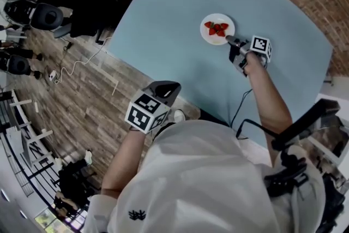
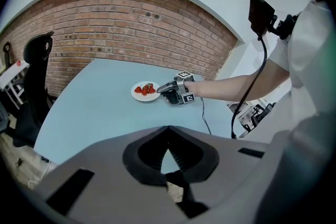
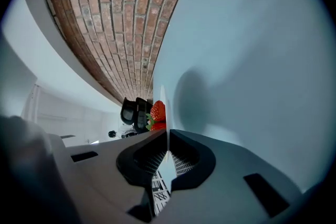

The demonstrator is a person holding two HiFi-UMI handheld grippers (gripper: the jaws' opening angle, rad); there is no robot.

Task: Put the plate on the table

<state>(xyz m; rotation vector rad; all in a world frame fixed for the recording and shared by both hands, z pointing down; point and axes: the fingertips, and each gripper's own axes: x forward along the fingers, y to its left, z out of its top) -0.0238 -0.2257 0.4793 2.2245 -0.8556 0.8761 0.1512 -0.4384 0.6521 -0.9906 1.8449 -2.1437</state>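
Placing step. Pinching plate [image 1: 209, 36] rim in right gripper [image 1: 229, 40] toward far edge of bench [image 1: 163, 35]; holding left gripper [image 2: 168, 150] closed, empty, off near edge. Next: seat flat, release, withdraw.

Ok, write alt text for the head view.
The right gripper's tongs grip the rim of a white plate of strawberries at a pale blue table. The left gripper hangs empty near the person's body, by the table's edge.
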